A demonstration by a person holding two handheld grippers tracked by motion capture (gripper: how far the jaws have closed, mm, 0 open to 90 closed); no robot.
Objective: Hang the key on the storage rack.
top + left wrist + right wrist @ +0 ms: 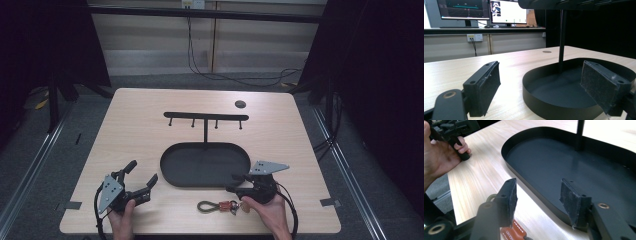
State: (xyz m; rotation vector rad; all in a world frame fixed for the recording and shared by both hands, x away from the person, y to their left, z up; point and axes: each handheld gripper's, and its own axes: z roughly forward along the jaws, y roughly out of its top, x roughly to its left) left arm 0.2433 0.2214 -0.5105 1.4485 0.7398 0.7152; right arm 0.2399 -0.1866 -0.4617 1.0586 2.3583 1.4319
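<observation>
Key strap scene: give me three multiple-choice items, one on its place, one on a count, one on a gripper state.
1. Where does the key strap lie?
A. in the black tray
B. on the table between the tray and the near edge
C. hung on the rack

2. How many pegs hang from the rack bar?
A. two
B. four
C. six

3. How do the left gripper jaws stand?
A. open with nothing between them
B. shut on the strap
C. shut on the tray rim

Answers: 1 B, the high view shows it on bare wood in front of the black tray; 2 B, four short pegs show under the bar; 3 A, the left gripper view shows the pads wide apart.
</observation>
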